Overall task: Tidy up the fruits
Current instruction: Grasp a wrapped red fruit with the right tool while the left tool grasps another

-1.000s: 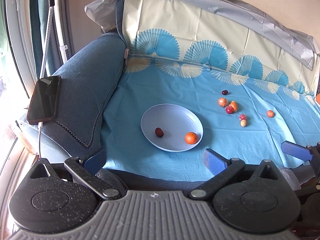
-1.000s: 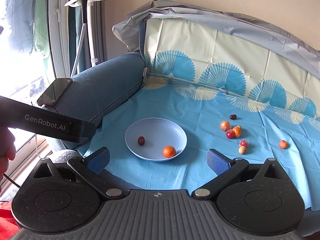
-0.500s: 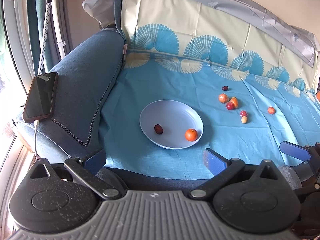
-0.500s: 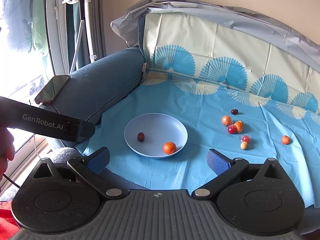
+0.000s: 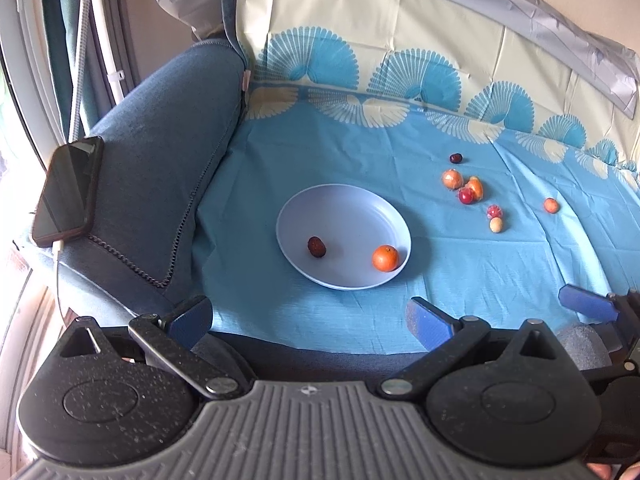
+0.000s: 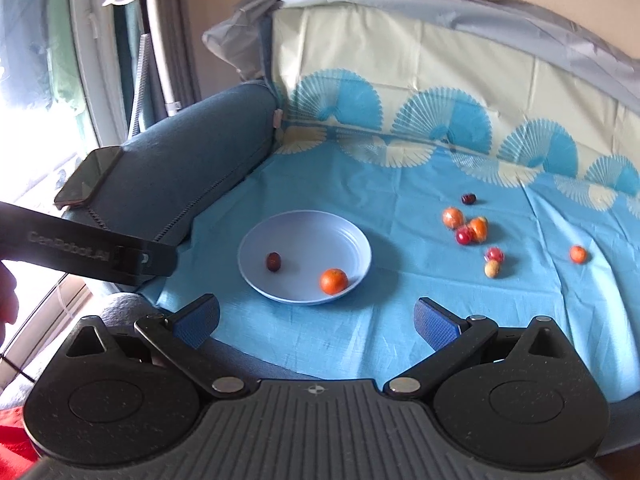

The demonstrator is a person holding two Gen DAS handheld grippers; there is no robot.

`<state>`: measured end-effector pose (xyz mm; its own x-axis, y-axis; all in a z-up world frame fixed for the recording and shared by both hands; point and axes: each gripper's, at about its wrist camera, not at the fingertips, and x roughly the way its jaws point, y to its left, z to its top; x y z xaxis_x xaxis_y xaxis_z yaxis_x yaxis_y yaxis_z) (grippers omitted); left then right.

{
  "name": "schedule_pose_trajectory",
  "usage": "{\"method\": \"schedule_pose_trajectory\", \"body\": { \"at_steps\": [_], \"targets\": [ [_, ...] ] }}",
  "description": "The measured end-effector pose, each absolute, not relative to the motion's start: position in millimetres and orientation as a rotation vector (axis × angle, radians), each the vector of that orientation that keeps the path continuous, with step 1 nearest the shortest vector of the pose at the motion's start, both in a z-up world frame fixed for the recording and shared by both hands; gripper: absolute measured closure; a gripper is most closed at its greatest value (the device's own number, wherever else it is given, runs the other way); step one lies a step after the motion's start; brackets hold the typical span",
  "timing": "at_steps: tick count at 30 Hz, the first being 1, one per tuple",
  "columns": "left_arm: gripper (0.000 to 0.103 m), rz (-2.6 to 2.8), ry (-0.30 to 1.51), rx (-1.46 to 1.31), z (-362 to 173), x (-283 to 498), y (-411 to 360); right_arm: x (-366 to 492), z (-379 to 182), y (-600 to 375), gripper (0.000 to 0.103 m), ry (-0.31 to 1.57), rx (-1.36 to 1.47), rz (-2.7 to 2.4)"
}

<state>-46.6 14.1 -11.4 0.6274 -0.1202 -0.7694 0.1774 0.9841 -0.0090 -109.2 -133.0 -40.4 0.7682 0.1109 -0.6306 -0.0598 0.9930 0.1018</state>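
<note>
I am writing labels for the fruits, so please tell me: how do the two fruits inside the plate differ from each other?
The orange fruit is bright orange, round and clearly bigger; the dark red fruit is brownish red, oval and small. The orange fruit lies against the near right rim of the plate, while the dark red fruit lies on the left side of the plate's floor. Both rest loose in the plate, apart from each other, and neither gripper touches them.

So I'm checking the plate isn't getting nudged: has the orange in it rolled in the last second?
No. In the right wrist view the orange sits at the plate's near rim, right of the dark fruit, as before.
</note>
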Motion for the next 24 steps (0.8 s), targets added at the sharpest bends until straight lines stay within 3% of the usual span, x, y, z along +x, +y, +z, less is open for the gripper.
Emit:
{"method": "schedule_pose_trajectory", "body": {
  "at_steps": [10, 21, 24],
  "targets": [
    [0.000, -0.197, 0.919, 0.087, -16.6, 21.1, -35.0, -59.0, -74.5, -221.1, 0.001, 0.736, 0.205, -0.125],
    [0.000, -0.206, 0.977, 0.149, -60.1, 110.7, -111.9, 95.7, -166.8, -359.6, 0.001, 0.783, 0.335, -0.408],
    [0.000, -0.204, 0.996, 0.175, -78.1, 132.6, -130.1, 132.1, -200.5, -375.3, 0.013, 0.844, 0.372, -0.382]
  ]
}}
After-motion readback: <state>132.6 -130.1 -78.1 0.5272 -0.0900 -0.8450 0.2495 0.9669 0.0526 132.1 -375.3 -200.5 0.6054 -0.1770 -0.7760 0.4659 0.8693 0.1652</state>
